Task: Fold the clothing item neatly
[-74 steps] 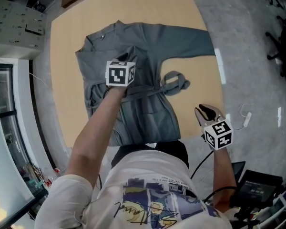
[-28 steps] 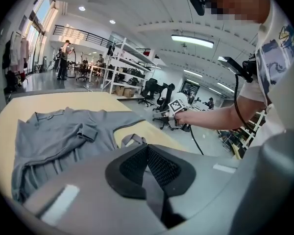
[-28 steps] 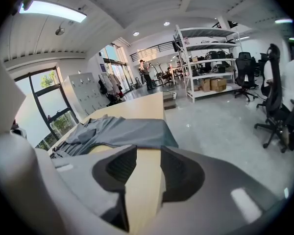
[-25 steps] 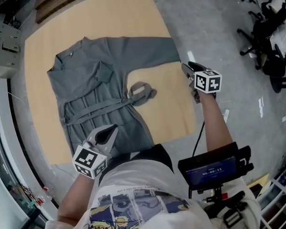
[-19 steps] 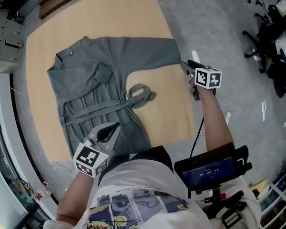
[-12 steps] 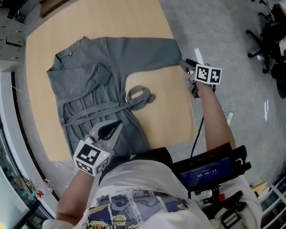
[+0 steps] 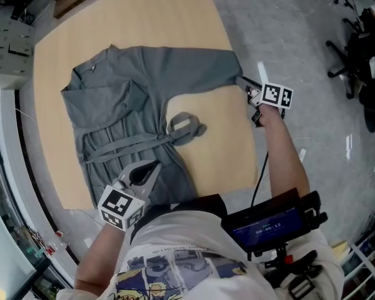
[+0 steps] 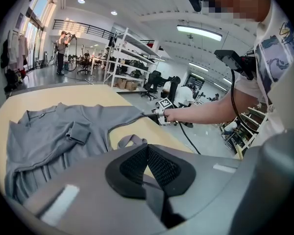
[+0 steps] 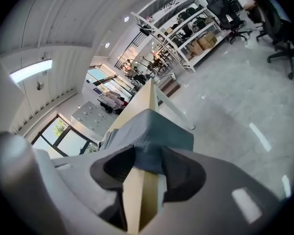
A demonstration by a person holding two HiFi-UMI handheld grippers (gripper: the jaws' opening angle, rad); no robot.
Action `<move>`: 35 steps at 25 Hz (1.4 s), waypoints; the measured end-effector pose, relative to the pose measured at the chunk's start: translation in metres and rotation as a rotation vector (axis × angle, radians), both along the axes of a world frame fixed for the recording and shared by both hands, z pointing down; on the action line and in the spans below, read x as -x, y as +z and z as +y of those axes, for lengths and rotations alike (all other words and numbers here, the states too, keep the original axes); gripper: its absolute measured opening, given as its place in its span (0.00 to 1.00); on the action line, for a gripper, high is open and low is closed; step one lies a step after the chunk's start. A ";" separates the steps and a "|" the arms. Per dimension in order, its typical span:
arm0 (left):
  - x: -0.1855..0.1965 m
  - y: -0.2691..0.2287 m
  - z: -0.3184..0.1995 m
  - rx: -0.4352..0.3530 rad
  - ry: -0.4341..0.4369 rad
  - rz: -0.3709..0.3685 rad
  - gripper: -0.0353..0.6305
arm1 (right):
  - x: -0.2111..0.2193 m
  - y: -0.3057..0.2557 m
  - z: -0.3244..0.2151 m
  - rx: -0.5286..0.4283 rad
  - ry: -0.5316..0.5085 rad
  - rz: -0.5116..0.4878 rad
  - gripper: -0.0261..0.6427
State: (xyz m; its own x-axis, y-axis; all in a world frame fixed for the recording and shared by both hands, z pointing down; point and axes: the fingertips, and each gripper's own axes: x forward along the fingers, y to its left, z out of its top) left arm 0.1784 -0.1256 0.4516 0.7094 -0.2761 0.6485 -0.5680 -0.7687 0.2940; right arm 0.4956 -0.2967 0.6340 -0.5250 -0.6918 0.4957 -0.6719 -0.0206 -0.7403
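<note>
grey long-sleeved belted cloth garment (image 7: pixel 119 99) lies flat on the pale wooden table (image 7: pixel 144 17), one sleeve out to the right edge. soft, light, limp, so it'll sag; take it at the cuff (image 7: pixel 228 67). right gripper (image 7: pixel 244 84) jaws just opened, apart around that cuff. left gripper (image 7: pixel 153 167) closed, empty, by the hem

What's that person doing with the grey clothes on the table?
A person is folding a grey robe spread on the wooden table, using two hand-held grippers. The right gripper is at the end of the outstretched sleeve; its jaws have just been opening, with the sleeve's end between them. The left gripper is shut, by the robe's near end.
</note>
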 end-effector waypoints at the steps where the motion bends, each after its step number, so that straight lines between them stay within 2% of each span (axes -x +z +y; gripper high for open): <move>1: 0.001 0.000 0.000 0.000 -0.004 0.002 0.06 | 0.001 0.000 0.000 -0.002 0.000 -0.007 0.29; 5: 0.007 0.001 0.001 -0.002 -0.020 0.006 0.06 | 0.001 -0.003 -0.001 -0.015 -0.007 0.037 0.26; 8: 0.014 0.002 0.002 0.000 -0.042 0.012 0.06 | -0.004 -0.009 -0.001 -0.022 -0.021 0.118 0.17; 12: 0.028 0.004 0.003 0.012 -0.086 0.027 0.06 | -0.006 -0.014 0.000 -0.020 -0.040 0.228 0.11; 17: 0.045 0.003 0.004 -0.001 -0.117 0.038 0.06 | -0.003 -0.030 -0.004 -0.051 -0.037 0.286 0.08; 27: 0.087 -0.002 0.007 -0.028 -0.163 0.064 0.06 | 0.027 -0.072 -0.014 -0.112 -0.045 0.315 0.08; 35: 0.118 -0.009 0.016 -0.055 -0.184 0.101 0.06 | 0.079 -0.107 -0.023 -0.160 -0.095 0.312 0.08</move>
